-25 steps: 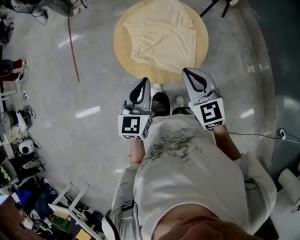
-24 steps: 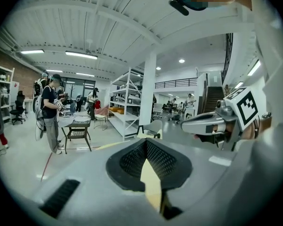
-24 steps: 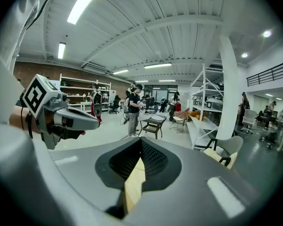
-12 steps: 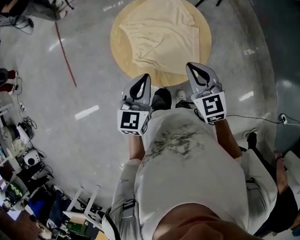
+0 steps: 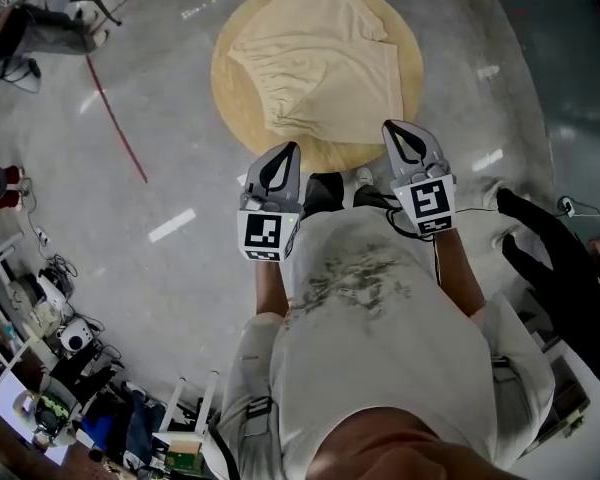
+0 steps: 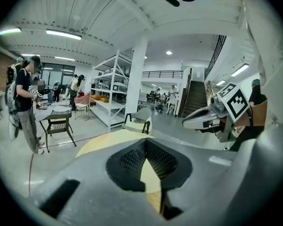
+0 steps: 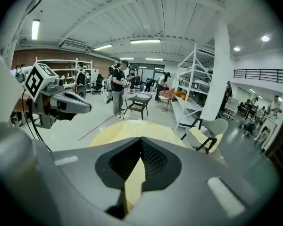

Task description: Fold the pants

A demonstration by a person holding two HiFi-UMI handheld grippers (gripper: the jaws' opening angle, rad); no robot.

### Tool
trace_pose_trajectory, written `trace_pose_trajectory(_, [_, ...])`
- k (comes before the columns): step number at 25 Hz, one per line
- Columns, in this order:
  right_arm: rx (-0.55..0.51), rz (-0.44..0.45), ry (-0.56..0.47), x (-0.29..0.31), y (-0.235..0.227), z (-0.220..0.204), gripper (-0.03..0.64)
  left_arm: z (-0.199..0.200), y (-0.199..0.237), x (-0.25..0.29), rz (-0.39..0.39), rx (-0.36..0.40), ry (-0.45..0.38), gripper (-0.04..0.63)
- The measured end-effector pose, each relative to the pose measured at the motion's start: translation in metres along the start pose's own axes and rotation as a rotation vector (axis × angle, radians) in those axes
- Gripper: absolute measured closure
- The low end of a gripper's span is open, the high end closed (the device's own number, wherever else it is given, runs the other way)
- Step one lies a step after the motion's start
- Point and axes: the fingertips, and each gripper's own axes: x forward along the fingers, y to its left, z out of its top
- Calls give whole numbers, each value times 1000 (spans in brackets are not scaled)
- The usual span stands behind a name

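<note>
Head view looks steeply down; all views share the table [image 5: 325,154].

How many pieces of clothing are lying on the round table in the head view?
1. The cream pants lie loosely spread and wrinkled over most of the round table. Anything lying under them would be hidden from view.

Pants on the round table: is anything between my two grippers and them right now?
Nothing visible. The left gripper and right gripper, both shut and empty, hang by the near edge of the round table. Only bare tabletop lies between them and the cream pants, which lie crumpled with nothing on them.
</note>
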Motion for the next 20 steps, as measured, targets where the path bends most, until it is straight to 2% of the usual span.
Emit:
trace_pose_trajectory(9, [1,-46,60,18,4,-23,608,-28,21,14,-65,3,74,584])
trace_pose_trajectory(15, [6,-43,106,25,7,-48,607,-50,27,24,-82,5,116,574])
trace_pose_trajectory(20, [4,-25,143,29,7,-69,571,-67,26,30,-85,14,156,561])
